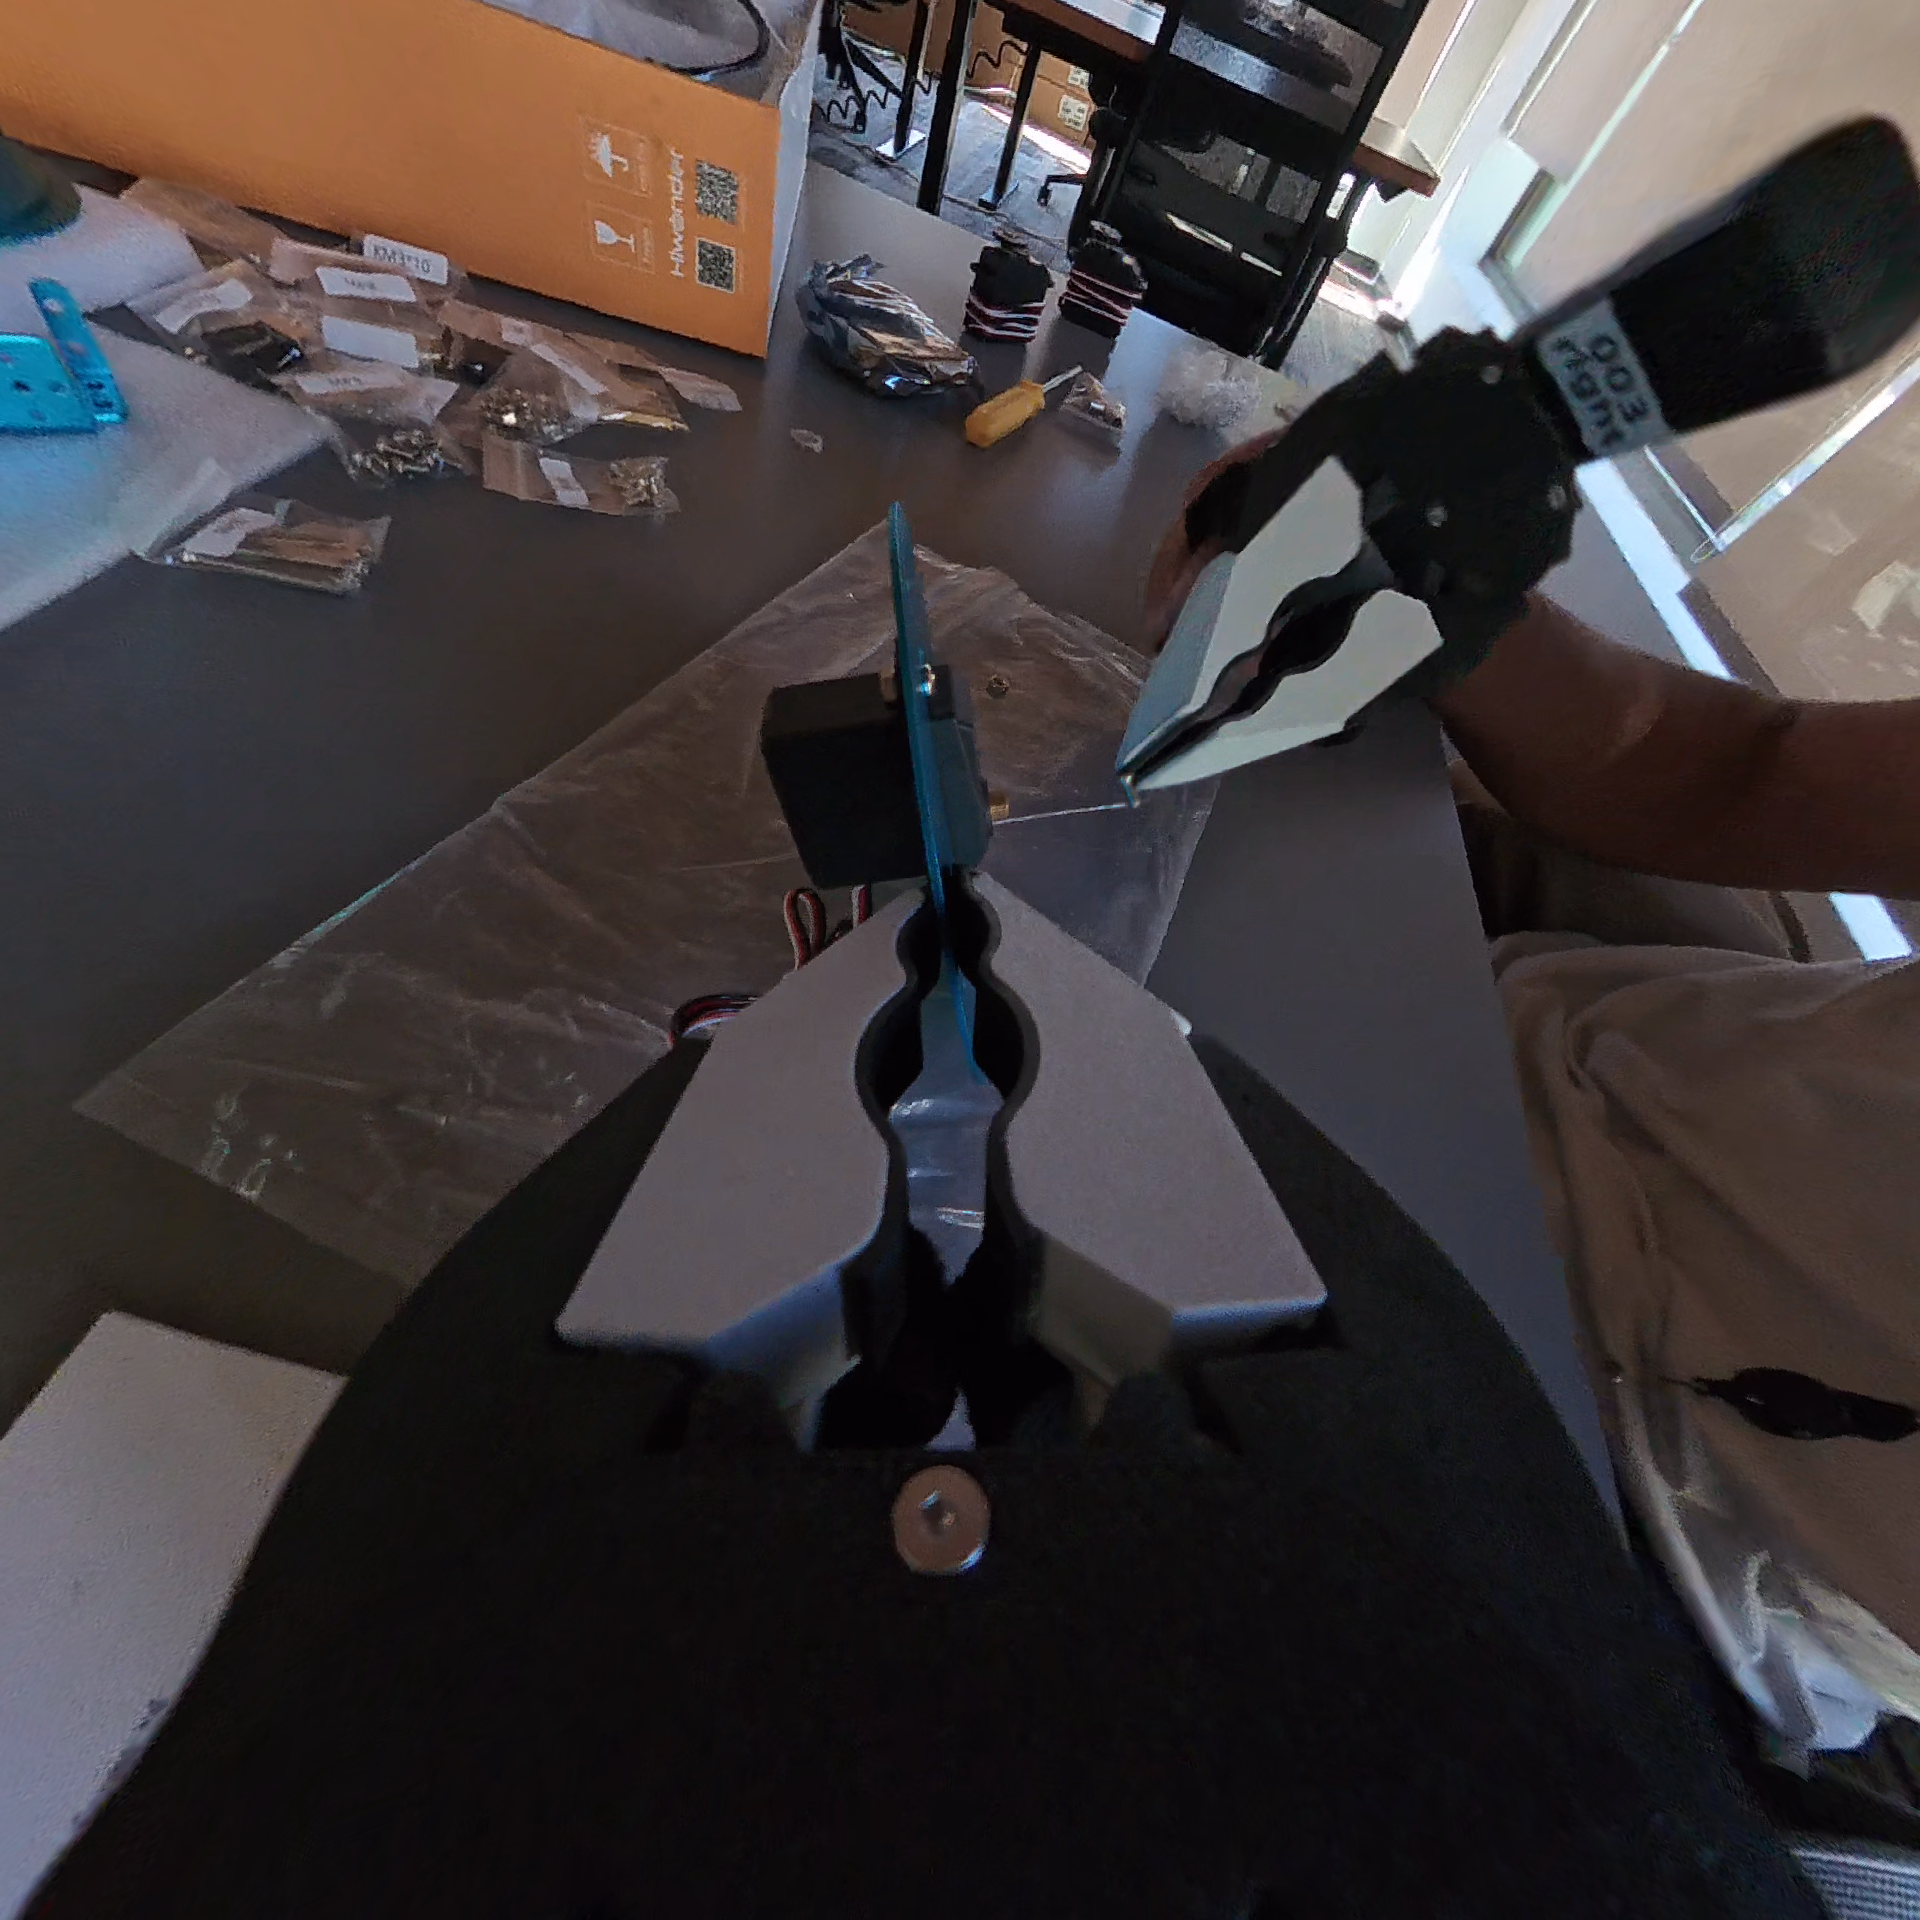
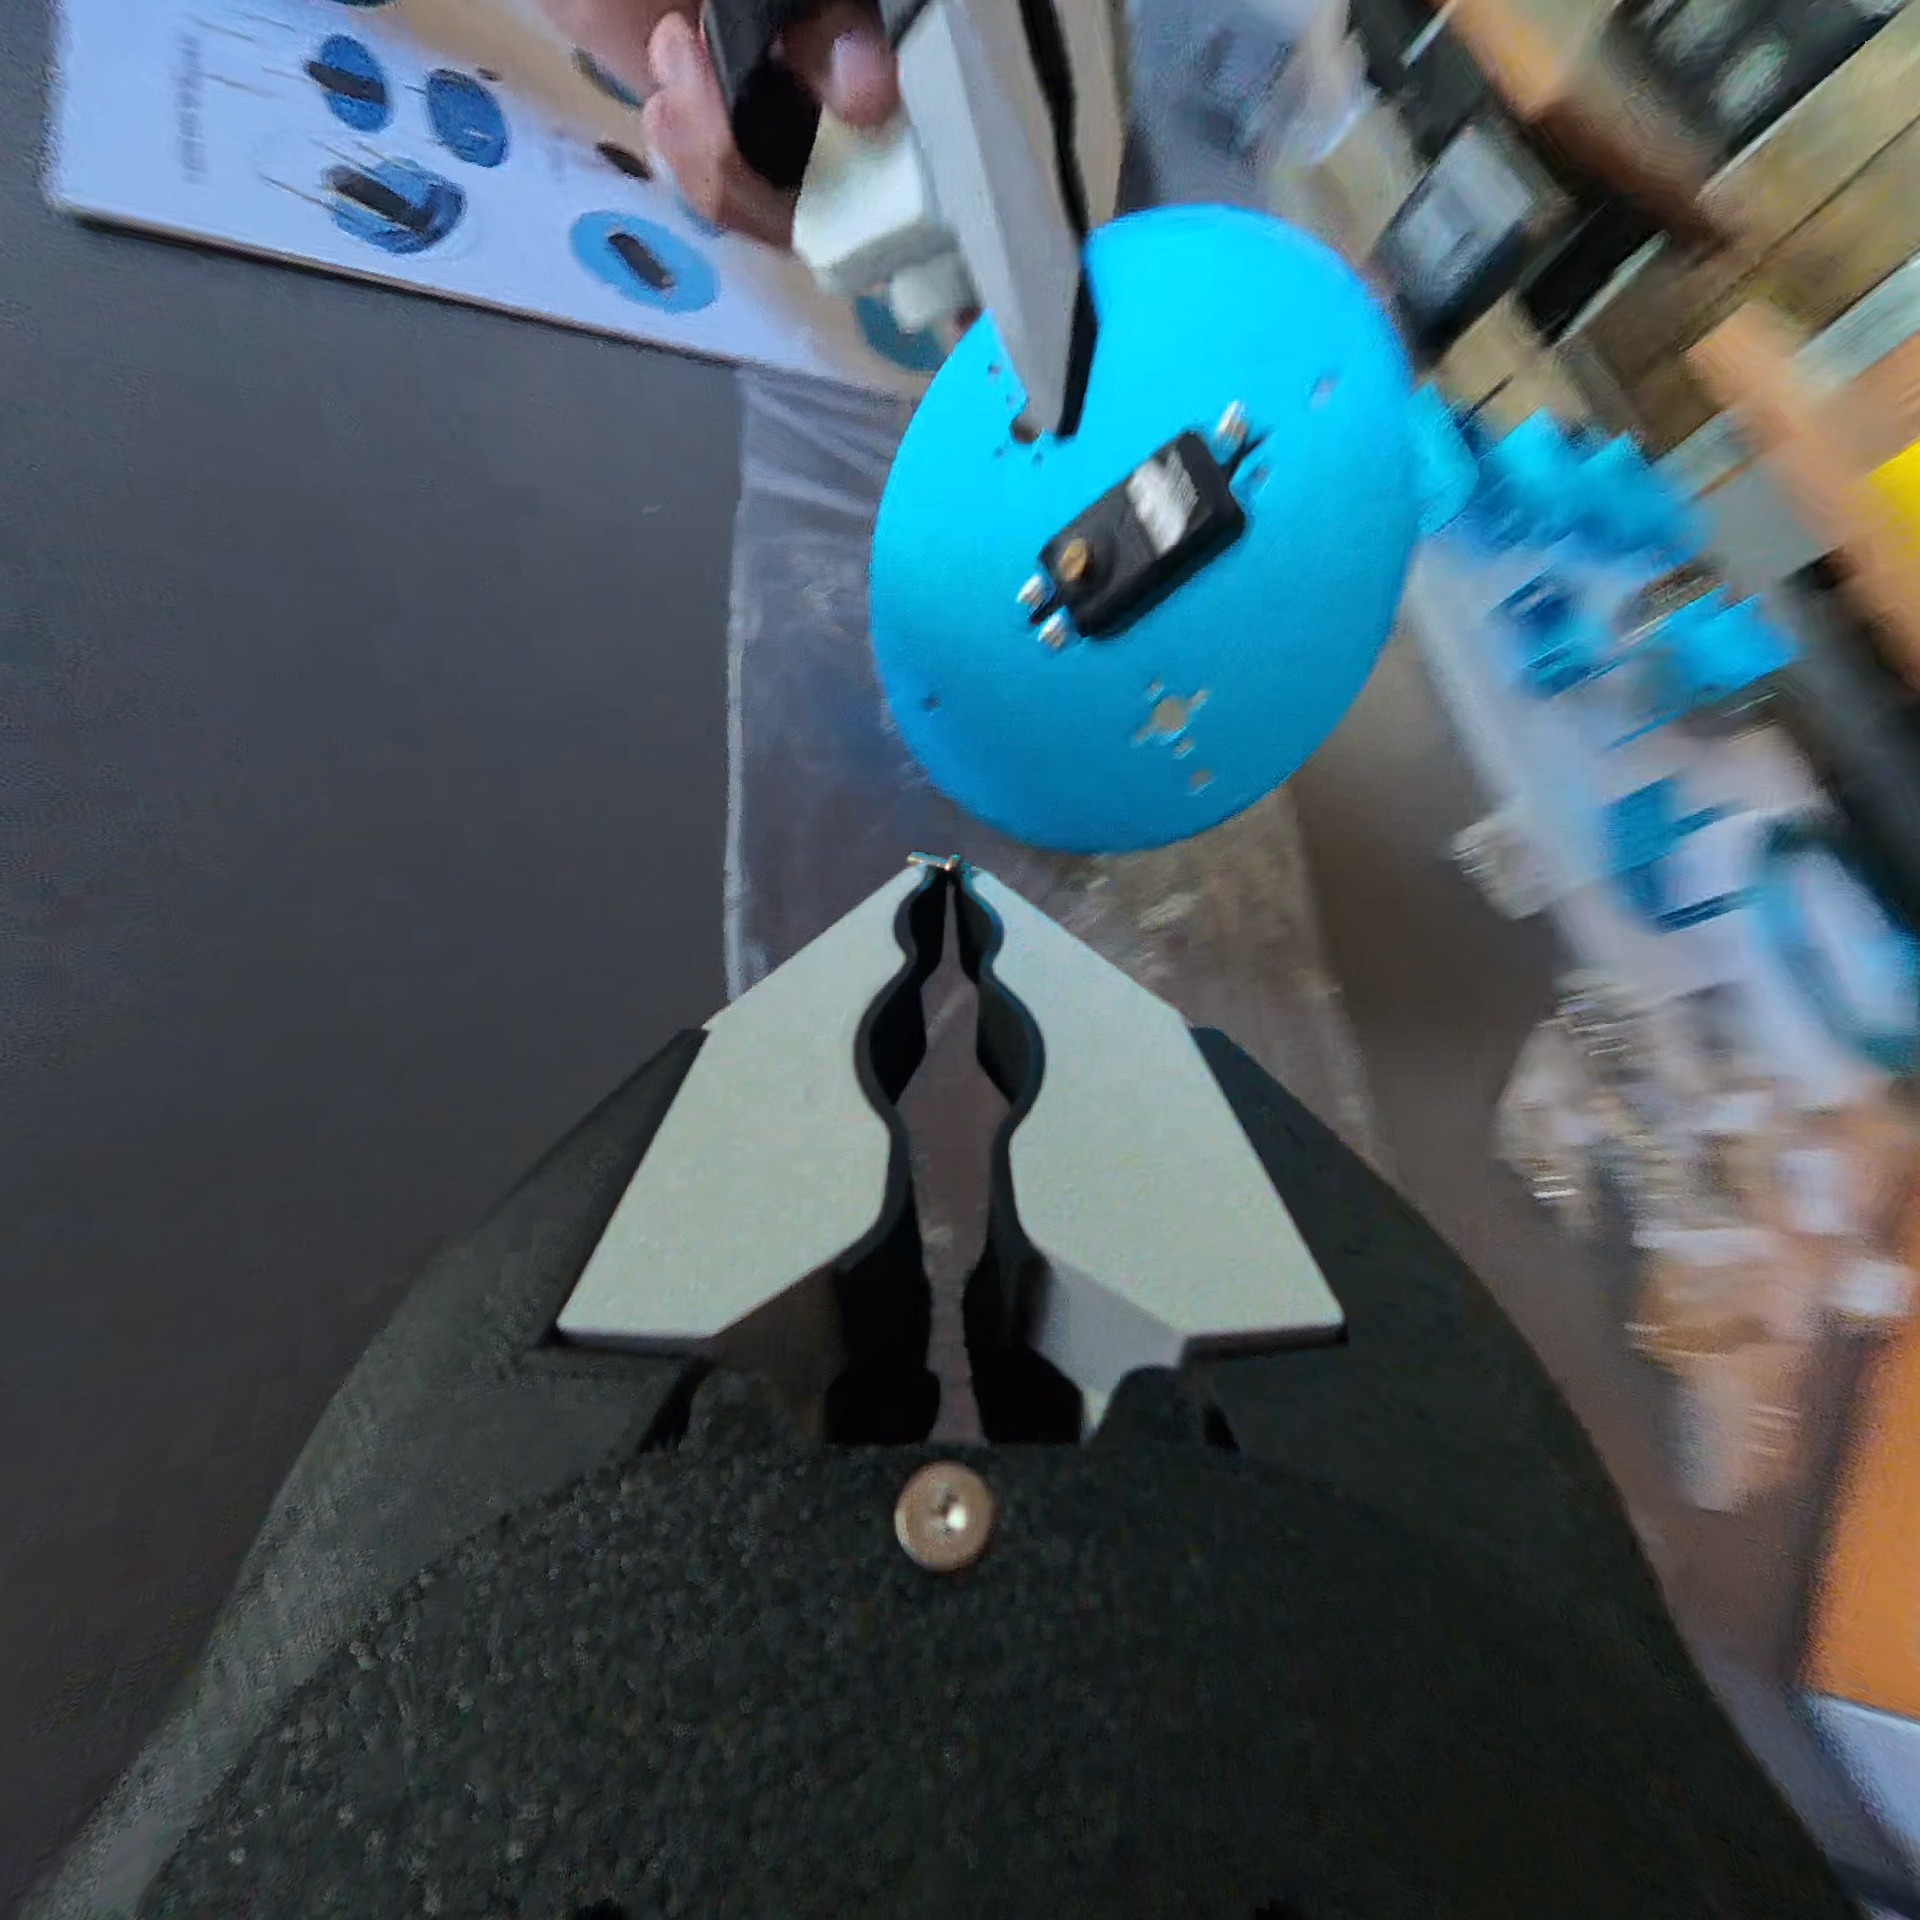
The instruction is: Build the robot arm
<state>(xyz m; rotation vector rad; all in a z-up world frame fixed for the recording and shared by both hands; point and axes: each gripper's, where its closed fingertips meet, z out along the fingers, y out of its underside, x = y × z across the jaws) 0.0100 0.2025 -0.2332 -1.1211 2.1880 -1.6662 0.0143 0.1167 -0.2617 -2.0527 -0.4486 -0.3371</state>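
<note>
While edge-on (clamped) — blue disc (image 1: 925,727); screw (image 2: 935,860)

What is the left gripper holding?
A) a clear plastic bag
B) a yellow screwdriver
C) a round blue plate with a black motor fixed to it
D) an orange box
C: the left gripper is shut on the edge of the blue plate, which carries the black motor.

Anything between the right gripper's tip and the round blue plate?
Nothing solid: right wrist view shows open air between right gripper and round blue plate, clear plastic sheet beneath.
</note>
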